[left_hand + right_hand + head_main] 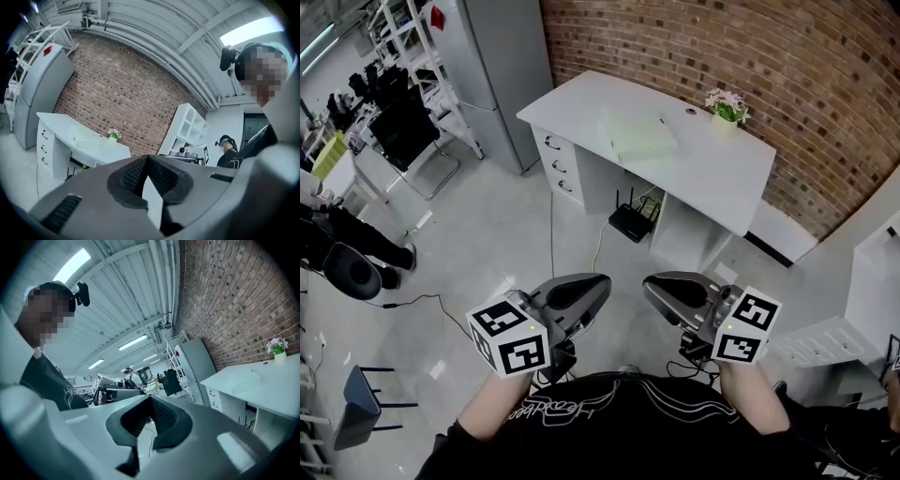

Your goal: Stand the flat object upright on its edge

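Flat object [642, 139], pale green, lies on its broad side near the middle of the white table [712, 164], untouched. A small pot of flowers [727, 105] stands at the table's back edge by the brick wall [750, 47], and a black router [630, 223] sits in the opening under the table. Well short of the table, over the floor, the left claw [600, 283] and the right claw [650, 285] are side by side, each with its jaws pressed together on nothing.

On desk [712, 167]: flat object [643, 139], plant [727, 105] right
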Available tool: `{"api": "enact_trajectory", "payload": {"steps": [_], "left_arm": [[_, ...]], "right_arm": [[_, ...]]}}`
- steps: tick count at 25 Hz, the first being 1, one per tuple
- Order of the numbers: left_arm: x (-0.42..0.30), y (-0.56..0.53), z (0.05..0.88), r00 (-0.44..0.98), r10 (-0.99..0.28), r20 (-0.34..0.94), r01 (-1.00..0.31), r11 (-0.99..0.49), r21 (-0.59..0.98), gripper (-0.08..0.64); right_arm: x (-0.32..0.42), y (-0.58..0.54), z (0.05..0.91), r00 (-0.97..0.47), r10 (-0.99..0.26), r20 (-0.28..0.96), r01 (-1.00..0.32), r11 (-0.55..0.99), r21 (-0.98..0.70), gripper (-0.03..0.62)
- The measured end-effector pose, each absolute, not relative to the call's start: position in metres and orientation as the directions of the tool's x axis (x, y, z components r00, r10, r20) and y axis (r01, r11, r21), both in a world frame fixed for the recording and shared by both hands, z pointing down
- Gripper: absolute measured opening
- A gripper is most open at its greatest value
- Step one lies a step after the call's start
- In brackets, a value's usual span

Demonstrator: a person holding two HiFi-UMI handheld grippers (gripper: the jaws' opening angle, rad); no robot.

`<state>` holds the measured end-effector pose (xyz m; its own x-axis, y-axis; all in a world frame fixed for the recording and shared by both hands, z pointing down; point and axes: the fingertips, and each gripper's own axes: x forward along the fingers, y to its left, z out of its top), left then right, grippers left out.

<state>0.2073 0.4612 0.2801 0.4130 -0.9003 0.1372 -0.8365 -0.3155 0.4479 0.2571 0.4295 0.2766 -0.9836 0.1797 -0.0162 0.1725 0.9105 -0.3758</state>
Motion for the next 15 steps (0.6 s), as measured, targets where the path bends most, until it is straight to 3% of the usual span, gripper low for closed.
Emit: {"api": "enact_trajectory", "payload": {"steps": [5, 15], "left_arm": [[0.215, 0.434, 0.285, 0.42, -0.897, 0.139, -0.836, -0.322, 0.445, 0.002], [0.236, 0.402, 0.307, 0.438, -0.883, 0.168, -0.826, -0.321, 0.464, 0.002]], "right_arm": [[0.268, 0.405, 0.274, -0.979, 0.19, -0.07, 0.201, 0.885, -0.419, 0.005], [0.281, 0.367, 0.299, -0.987, 0.16, -0.033, 0.158, 0.883, -0.442, 0.005]]}}
